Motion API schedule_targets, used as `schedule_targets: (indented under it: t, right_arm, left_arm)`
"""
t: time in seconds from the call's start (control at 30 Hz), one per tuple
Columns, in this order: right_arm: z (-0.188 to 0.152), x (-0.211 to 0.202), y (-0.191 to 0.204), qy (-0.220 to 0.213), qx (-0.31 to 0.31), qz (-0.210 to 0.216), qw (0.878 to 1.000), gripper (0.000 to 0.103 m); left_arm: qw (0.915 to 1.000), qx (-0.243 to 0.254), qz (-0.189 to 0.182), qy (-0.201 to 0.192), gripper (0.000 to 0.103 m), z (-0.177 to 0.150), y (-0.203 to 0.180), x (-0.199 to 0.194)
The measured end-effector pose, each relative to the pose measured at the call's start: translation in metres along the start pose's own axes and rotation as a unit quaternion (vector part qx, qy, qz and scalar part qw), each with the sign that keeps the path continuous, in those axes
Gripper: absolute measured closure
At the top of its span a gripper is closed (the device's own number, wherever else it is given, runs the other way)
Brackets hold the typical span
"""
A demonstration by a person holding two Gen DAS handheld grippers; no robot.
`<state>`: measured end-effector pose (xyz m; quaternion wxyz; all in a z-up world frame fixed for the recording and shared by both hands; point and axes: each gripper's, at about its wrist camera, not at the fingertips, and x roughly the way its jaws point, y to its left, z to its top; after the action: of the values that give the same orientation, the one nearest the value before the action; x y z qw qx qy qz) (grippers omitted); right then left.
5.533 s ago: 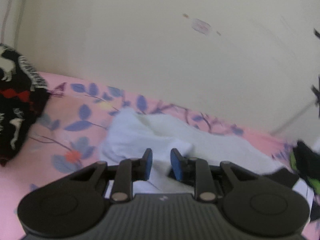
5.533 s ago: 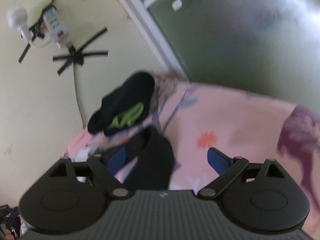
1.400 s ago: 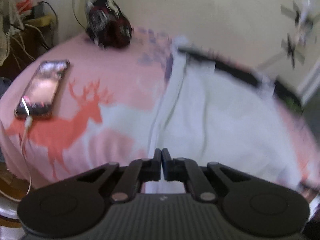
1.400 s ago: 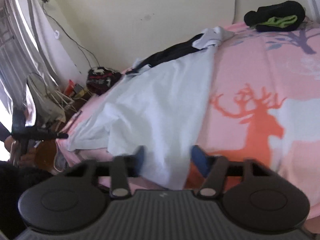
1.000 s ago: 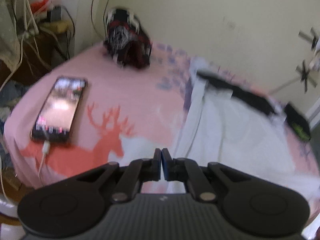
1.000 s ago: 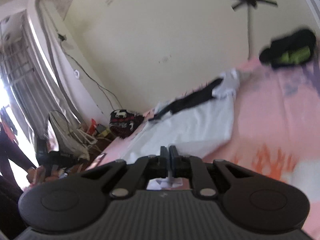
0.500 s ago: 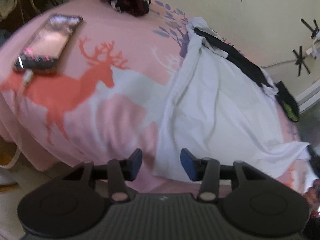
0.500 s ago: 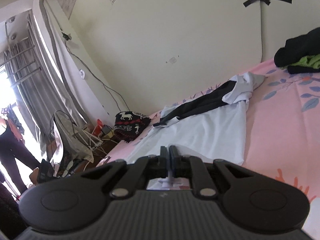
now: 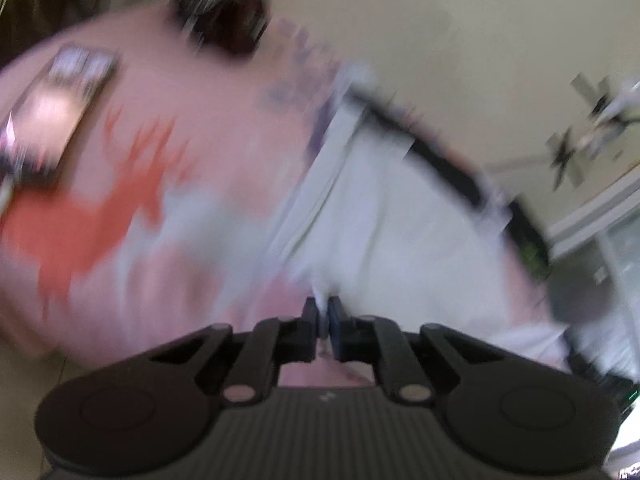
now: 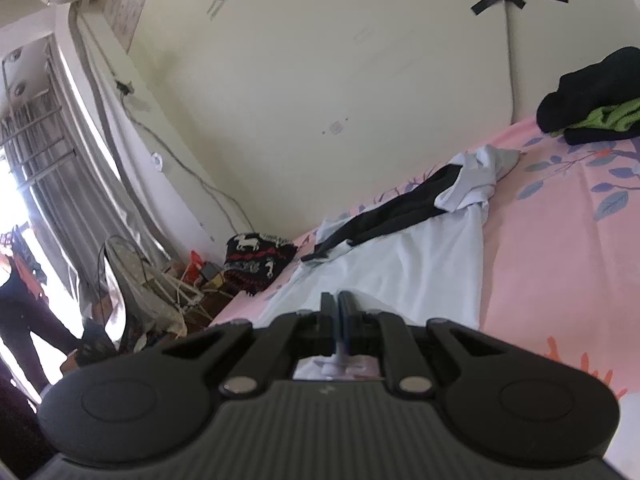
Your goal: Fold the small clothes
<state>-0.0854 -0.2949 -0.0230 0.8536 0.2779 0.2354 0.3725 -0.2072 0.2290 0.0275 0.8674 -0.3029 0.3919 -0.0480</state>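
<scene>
A pale blue-white shirt with a black band near its far end lies spread on the pink deer-print bedsheet. The left wrist view is blurred. My left gripper is at the shirt's near hem; its jaws are closing, and its pads pinch a tuft of the cloth. In the right wrist view the same shirt stretches away toward the wall. My right gripper is shut on another part of the near hem, with white cloth showing behind its pads.
A phone lies on the sheet at the left. A black patterned garment sits by the wall, a black and green bundle at the far right. Beside the bed are a fan, clutter and a standing person.
Half a second ago my left gripper stood open over the shirt's near edge; now it is shut on the hem and the view has swung. The right gripper stays shut on cloth.
</scene>
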Motion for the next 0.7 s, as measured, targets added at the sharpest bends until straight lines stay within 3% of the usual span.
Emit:
schedule_targets:
  t: [0.1, 0.17, 0.27, 0.33, 0.37, 0.4, 0.47, 0.53, 0.6, 0.7]
  right_arm:
    - [0.017, 0.007, 0.000, -0.013, -0.009, -0.014, 1.000, 0.098]
    - [0.036, 0.020, -0.003, -0.022, -0.011, -0.025, 0.999, 0.098]
    - [0.075, 0.055, -0.022, -0.044, 0.009, -0.077, 0.996, 0.098]
    - [0.093, 0.079, -0.038, -0.075, 0.015, -0.121, 0.990, 0.075]
    - [0.097, 0.088, -0.044, -0.078, 0.016, -0.156, 0.985, 0.051]
    - [0.098, 0.091, -0.050, -0.072, 0.024, -0.170, 0.982, 0.032]
    - [0.087, 0.081, -0.057, -0.059, 0.048, -0.164, 0.984, 0.032]
    - [0.067, 0.065, -0.054, -0.037, 0.043, -0.156, 0.986, 0.032]
    - [0.044, 0.052, -0.048, -0.015, 0.034, -0.160, 0.986, 0.031]
    - [0.021, 0.049, -0.045, 0.015, 0.037, -0.172, 0.984, 0.031]
  left_arm:
    - [0.9987, 0.019, -0.016, -0.043, 0.096, 0.044, -0.022, 0.000]
    - [0.9971, 0.036, -0.009, -0.066, 0.096, 0.076, -0.039, 0.011]
    - [0.9954, 0.016, 0.015, -0.093, 0.095, 0.136, -0.056, 0.051]
    - [0.9925, -0.017, 0.060, -0.105, 0.080, 0.165, -0.058, 0.090]
    - [0.9913, -0.025, 0.089, -0.094, 0.077, 0.171, -0.058, 0.106]
    - [0.9900, -0.038, 0.116, -0.069, 0.077, 0.172, -0.053, 0.124]
    - [0.9936, -0.037, 0.098, -0.043, 0.075, 0.160, -0.039, 0.133]
    - [0.9938, -0.020, 0.106, -0.028, 0.056, 0.139, -0.028, 0.135]
    - [0.9935, -0.015, 0.112, -0.014, 0.053, 0.122, -0.016, 0.133]
    - [0.9956, -0.026, 0.089, 0.014, 0.053, 0.105, -0.003, 0.129]
